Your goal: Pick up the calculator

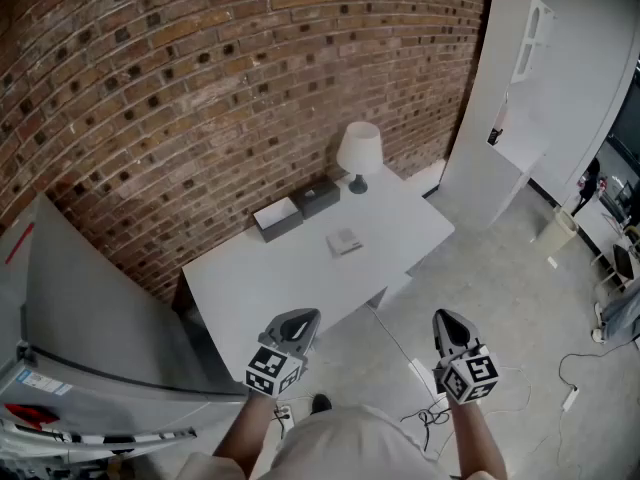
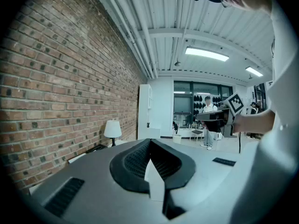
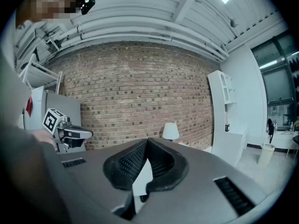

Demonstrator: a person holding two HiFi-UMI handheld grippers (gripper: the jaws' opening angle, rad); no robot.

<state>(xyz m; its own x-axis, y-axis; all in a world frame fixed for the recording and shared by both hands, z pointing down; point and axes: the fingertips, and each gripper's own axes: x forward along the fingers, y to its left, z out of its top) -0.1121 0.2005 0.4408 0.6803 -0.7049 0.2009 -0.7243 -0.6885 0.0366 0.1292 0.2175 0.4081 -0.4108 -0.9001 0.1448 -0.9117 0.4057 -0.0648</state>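
**Both grippers shut and empty, short of the table**

The left gripper [image 2: 149,146] has its jaws pressed together with nothing between them. The right gripper [image 3: 146,143] is the same – pads meeting, nothing held. Both are close to level, with their tips aimed toward the table [image 1: 250,288].

In the head view the left gripper's tip shows at the table's near edge. The right gripper's tip shows beyond that edge, over the floor [image 1: 480,278].

The calculator [image 1: 345,240] lies flat on the middle of the table, well apart from both grippers. There is bare top on every side of it, most of it toward the table's near edge.

Along the table's far edge, against the brick wall [image 1: 200,88], stand a grey box [image 1: 277,218], a dark box [image 1: 316,197] and a lamp [image 1: 359,153] – all clear of the calculator.

A grey cabinet [image 1: 90,308] is just beside the table's left end, and a white cabinet [image 1: 500,118] stands beyond its right end. Off the table's near edge, cables [image 1: 430,413] lie on the floor.
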